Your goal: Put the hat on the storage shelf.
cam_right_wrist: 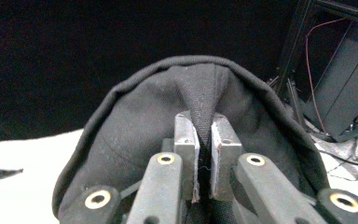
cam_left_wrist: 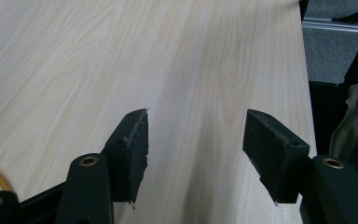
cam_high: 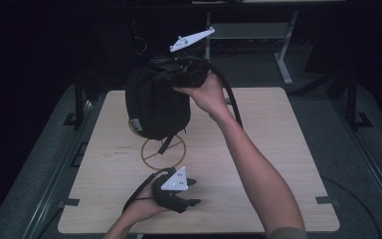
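Now the right tool (cam_right_wrist: 204, 154) pinches the black bag (cam_high: 154, 102) and holds it up off the bench (cam_high: 278, 149). The left tool (cam_left_wrist: 196, 144) rests spread with nothing in it. The bag is not yet set down.

No readable writing from where I'm watching.

I see a small pale tag (cam_high: 136, 124) low on the black bag (cam_high: 154, 104), but its print is too small for me to read. On the table (cam_high: 278, 149) I make out a gold circle with crossed lines (cam_high: 163, 152) and a faint line of print (cam_high: 122, 148) to its left, too blurred to read.
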{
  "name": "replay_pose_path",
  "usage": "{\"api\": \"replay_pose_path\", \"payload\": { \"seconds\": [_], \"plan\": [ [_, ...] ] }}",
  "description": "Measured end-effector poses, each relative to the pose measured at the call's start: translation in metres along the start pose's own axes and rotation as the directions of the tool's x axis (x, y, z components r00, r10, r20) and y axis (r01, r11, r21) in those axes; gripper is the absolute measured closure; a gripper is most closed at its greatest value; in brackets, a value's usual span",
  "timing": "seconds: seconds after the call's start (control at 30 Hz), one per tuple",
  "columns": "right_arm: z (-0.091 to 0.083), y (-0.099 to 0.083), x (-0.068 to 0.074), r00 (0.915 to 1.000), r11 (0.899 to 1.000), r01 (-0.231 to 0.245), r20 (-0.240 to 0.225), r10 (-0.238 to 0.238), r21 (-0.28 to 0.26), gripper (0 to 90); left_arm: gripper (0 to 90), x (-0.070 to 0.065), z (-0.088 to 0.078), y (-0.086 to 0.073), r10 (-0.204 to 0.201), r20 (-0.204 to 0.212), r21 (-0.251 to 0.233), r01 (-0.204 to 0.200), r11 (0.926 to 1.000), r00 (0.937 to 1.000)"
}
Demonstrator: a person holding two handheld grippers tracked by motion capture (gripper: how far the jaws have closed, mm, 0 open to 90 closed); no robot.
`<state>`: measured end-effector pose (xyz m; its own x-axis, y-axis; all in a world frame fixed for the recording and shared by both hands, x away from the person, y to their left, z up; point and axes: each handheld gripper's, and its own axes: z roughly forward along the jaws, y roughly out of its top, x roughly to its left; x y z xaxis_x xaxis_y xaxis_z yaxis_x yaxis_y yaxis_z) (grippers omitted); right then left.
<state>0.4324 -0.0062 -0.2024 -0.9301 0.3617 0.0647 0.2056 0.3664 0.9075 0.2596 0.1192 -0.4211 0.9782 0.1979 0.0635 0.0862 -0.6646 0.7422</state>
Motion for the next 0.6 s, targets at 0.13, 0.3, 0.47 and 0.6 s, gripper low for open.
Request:
{"api": "replay_pose_path", "payload": {
  "seconds": [0.13,0.3,0.47,0.6],
  "plan": [
    [0.019,0.001,-0.001,1.0,1.0,-0.008,0.003,0.008,0.011,83.0,40.3,-0.001,0.001,0.0,-0.003,0.003,-0.014,0.003,0.9999,1.0],
    [0.039,0.003,-0.003,0.9995,0.999,-0.031,-0.01,0.031,0.025,82.2,40.5,0.0,0.0,0.0,0.011,0.01,-0.002,-0.011,0.9999,0.9999],
    [0.058,0.012,-0.002,0.999,0.997,-0.045,0.011,0.044,0.057,79.3,40.5,-0.002,0.001,0.002,0.013,0.013,-0.009,-0.013,0.9999,0.9998],
    [0.081,0.014,0.005,0.9995,0.994,-0.025,0.022,0.022,0.109,65.8,40.2,-0.004,0.002,0.002,0.005,0.016,-0.014,-0.005,0.9999,0.9999]
  ]
}}
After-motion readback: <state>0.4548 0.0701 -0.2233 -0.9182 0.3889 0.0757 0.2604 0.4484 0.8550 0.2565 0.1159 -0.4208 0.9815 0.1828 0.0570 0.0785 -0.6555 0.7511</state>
